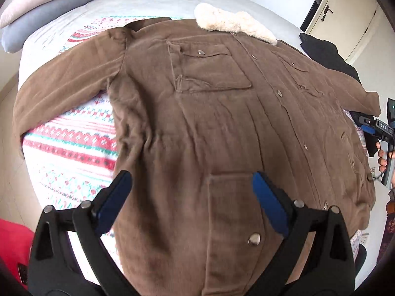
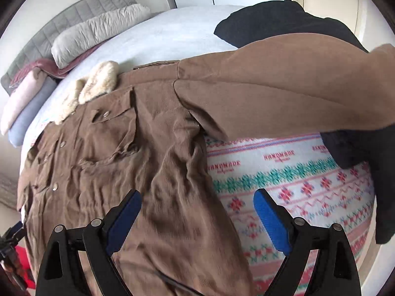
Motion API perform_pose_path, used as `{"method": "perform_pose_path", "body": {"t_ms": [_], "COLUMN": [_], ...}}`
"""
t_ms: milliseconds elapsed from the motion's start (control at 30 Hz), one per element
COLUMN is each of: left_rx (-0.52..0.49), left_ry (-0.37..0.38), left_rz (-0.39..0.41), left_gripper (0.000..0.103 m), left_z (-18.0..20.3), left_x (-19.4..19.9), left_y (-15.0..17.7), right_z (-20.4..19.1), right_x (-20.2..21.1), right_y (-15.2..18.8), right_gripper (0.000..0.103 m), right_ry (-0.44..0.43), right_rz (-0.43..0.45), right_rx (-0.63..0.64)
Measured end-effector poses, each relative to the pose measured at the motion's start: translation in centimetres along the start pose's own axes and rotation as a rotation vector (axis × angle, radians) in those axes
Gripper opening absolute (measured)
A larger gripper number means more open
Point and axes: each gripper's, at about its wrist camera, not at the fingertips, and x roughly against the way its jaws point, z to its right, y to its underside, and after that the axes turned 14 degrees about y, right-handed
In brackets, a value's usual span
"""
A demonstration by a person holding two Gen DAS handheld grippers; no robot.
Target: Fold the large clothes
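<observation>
The left tool [image 1: 191,197] hangs above the lower front of the brown coat [image 1: 209,123], its two blue-padded fingers [image 1: 270,204] spread wide with nothing between them; a snap-buttoned hem pocket [image 1: 237,227] lies below the gap. The right tool [image 2: 197,218] is likewise spread wide and holds nothing, poised over the coat's side edge, one finger above brown cloth and the other above the patterned blanket [image 2: 296,185]. The coat lies front-up and flat on the bed [image 1: 148,2], buttoned down the middle, with a cream fleece collar [image 1: 234,24] at the far end and flapped chest pockets [image 1: 209,66] on both sides. One sleeve [image 1: 66,74] stretches out to the side across the red, green and white blanket that is spread under the coat. In the right wrist view the other sleeve [image 2: 284,86] reaches sideways over the blanket, its cuff end lying on a black garment [image 2: 284,22] heaped at the bed's edge. Folded blankets and pillows [image 2: 93,32] are stacked at the head of the bed against a grey padded headboard [image 2: 74,12]. At the right border of the left wrist view, the other tool's handle shows, gripped by a hand [image 1: 384,157]. A door [image 1: 345,12] stands beyond the bed.
</observation>
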Motion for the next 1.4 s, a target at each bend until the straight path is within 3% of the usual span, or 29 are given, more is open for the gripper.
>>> {"method": "perform_pose_path", "body": {"t_ms": [233,333,433,500,533,567,600,633,667,733,800,900,1000,1067,1100,1133,1200,1300,1400], "left_rx": [0.112,0.147,0.222,0.286,0.313,0.303,0.256,0.218,0.223,0.273,0.240,0.252,0.213,0.175,0.140,0.105,0.055,0.021,0.017], "left_ry": [0.113,0.126,0.197,0.290,0.331,0.311,0.250,0.197,0.209,0.291,0.264,0.216,0.094,0.017,-0.020,-0.060,-0.129,-0.176,-0.167], "left_rz": [-0.056,-0.073,-0.129,-0.192,-0.220,-0.208,-0.186,-0.170,-0.139,-0.046,0.054,-0.025,-0.204,-0.233,-0.225,-0.198,-0.113,0.020,0.083], "left_gripper": [0.098,0.098,0.097,0.082,0.079,0.076,0.057,0.041,0.024,0.022,0.020,0.020,0.025,0.036,0.040,0.044,0.073,0.080,0.082], "left_z": [-3.2,-4.2,-5.0,-5.0,-4.8,-4.2,-3.2,-2.4,-2.0,-2.0,-2.0,-3.1,-3.2,-2.7,-2.1,-1.6,-0.8,0.2,1.8], "left_x": [5.5,5.9,4.8,3.5,2.8,2.8,3.1,3.6,4.6,7.9,11.5,10.9,6.3,5.9,6.3,7.1,9.2,11.6,11.8], "left_y": [7.7,10.9,14.0,16.0,16.9,17.6,17.9,17.9,17.9,17.4,17.0,17.8,19.0,19.1,18.7,18.1,16.8,14.6,11.5], "right_z": [6.3,7.7,7.9,7.6,7.3,6.9,6.5,6.3,5.9,5.1,4.9,4.8,3.9,4.7,5.4,6.1,7.3,9.7,10.4], "right_x": [3.3,3.1,3.2,3.9,4.1,4.4,4.7,4.8,5.4,8.2,11.4,12.3,6.9,6.3,6.8,7.3,8.7,10.7,12.6], "right_y": [8.9,12.3,14.9,16.2,16.6,16.8,17.0,17.1,17.0,16.5,15.9,16.6,19.6,19.9,19.5,19.1,18.3,16.4,13.6], "right_gripper": [0.093,0.093,0.093,0.091,0.084,0.077,0.056,0.018,0.015,0.012,0.012,0.011,0.013,0.016,0.022,0.040,0.058,0.061,0.065], "right_ry": [-0.147,-0.211,-0.235,-0.237,-0.239,-0.245,-0.263,-0.295,-0.306,-0.310,-0.354,-0.321,-0.082,-0.105,-0.114,-0.090,0.003,0.083,0.118], "right_rz": [-0.125,-0.179,-0.153,-0.135,-0.136,-0.141,-0.156,-0.180,-0.183,-0.119,-0.048,-0.039,-0.205,-0.197,-0.197,-0.192,-0.155,-0.100,-0.018], "right_rx": [-0.031,-0.066,-0.056,-0.042,-0.032,-0.018,-0.011,-0.021,-0.026,0.004,0.007,0.047,0.161,0.137,0.112,0.109,0.140,0.115,0.074]}}
